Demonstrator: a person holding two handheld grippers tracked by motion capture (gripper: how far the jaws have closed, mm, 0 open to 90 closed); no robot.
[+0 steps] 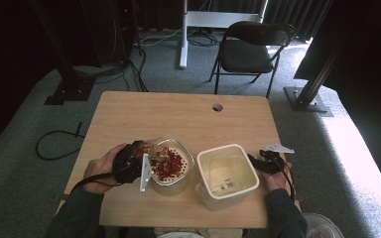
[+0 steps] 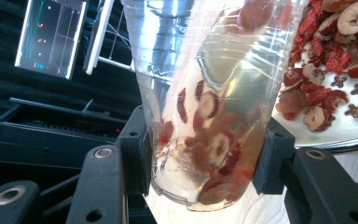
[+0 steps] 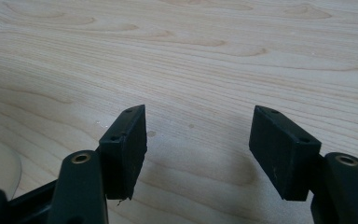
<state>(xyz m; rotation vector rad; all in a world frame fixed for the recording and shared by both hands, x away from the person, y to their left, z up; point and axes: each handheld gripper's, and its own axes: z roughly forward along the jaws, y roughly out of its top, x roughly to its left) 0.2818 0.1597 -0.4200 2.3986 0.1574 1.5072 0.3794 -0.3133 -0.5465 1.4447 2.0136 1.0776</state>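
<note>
High view: left gripper (image 1: 144, 157) at rim of strainer bowl (image 1: 171, 166) on surface (image 1: 178, 116).
Left fingers (image 2: 135, 154): clamped on clear cup (image 2: 205, 93), tilted, dried red fruit inside.
Right gripper (image 3: 198, 149): fingers wide, empty, beside white container (image 1: 226, 176).

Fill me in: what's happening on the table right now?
A person is tipping a clear plastic cup of red dried fruit, clamped in the left tool, over a white square container with a perforated strainer insert. Dried fruit pieces already lie on the insert, and some remain in the cup. The right tool hangs open above the light wooden table, beside an empty white square container.
</note>
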